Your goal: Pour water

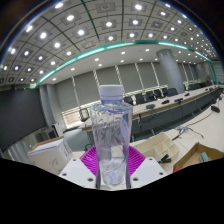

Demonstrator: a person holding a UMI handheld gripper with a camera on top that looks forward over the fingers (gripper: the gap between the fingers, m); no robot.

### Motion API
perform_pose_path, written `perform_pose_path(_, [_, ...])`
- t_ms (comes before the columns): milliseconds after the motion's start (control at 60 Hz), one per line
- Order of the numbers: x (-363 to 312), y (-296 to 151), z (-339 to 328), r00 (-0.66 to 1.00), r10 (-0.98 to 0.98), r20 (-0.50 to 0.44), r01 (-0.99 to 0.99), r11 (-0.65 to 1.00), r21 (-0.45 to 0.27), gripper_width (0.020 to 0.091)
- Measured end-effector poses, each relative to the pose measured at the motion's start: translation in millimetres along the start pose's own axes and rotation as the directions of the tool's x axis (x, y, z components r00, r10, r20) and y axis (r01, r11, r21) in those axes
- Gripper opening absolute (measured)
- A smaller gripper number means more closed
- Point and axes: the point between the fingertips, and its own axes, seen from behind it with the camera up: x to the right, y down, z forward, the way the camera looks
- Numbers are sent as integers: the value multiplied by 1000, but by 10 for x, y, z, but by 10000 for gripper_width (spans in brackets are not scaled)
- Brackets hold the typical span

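We have the bottle (113, 135) clamped between both pads of the gripper (112, 168), upright and lifted clear of the desks (190, 115) behind it; we judge it stays vertical so no water spills before pouring.

The gripper (113, 170) is holding a clear plastic bottle (113, 135) upright, both purple pads (93, 160) pressing against its lower body. The bottle's white cap (112, 92) is sitting in place on top. Beyond the bottle, long desks (170, 108) with dark chairs (150, 98) are standing in rows, and ceiling lights (100, 30) are glowing overhead in a large room.
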Motion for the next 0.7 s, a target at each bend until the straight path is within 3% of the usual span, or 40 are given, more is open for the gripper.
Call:
perform_pose_path(233, [694, 856, 108, 967, -240, -91, 228, 966, -124, 337])
perform_pose_path(533, [1013, 1643, 96, 963, -246, -111, 216, 949, -229, 346])
perform_pose_path(633, [1002, 1649, 102, 966, -229, -116, 206, 961, -187, 364])
perform_pose_path(700, [999, 1628, 87, 966, -226, -123, 201, 962, -186, 443])
